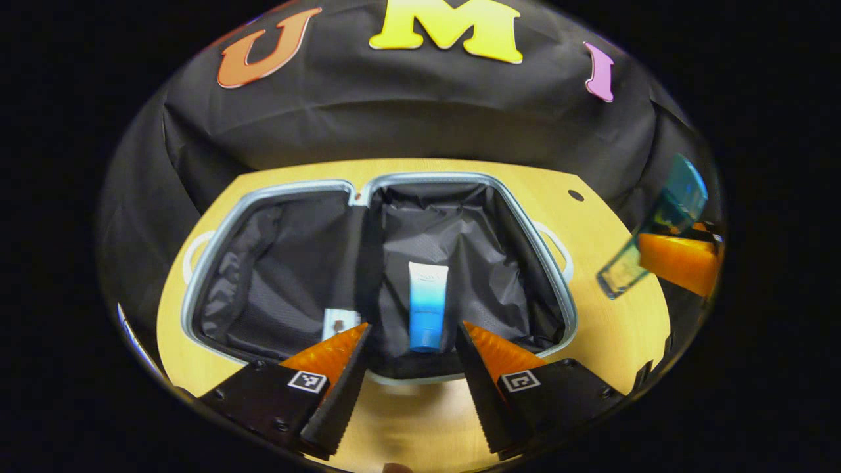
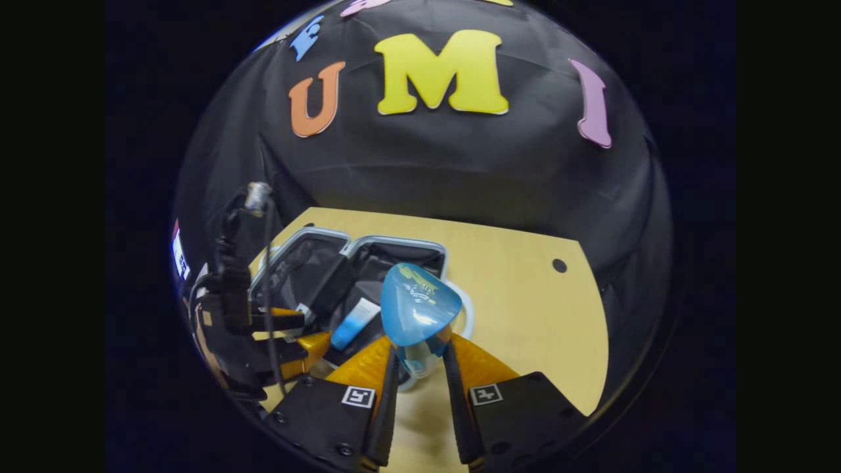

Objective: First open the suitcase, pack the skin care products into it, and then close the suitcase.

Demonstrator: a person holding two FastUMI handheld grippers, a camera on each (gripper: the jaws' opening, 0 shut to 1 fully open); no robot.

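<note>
My suitcase (image 1: 217,243) lies open, one tube (image 1: 427,305) already inside at twelve o'clock of my empty, spread left gripper (image 1: 410,358). My right gripper (image 2: 420,368) clamps a bottle (image 2: 420,315), still unpacked; closing remains.

Open suitcase (image 1: 217,263), blue tube (image 1: 427,305) inside — bottle (image 2: 419,312) aloft

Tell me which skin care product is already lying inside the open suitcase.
The white-and-blue tube, flat on the black lining; the clear bottle with blue cap is held in the right gripper.
</note>
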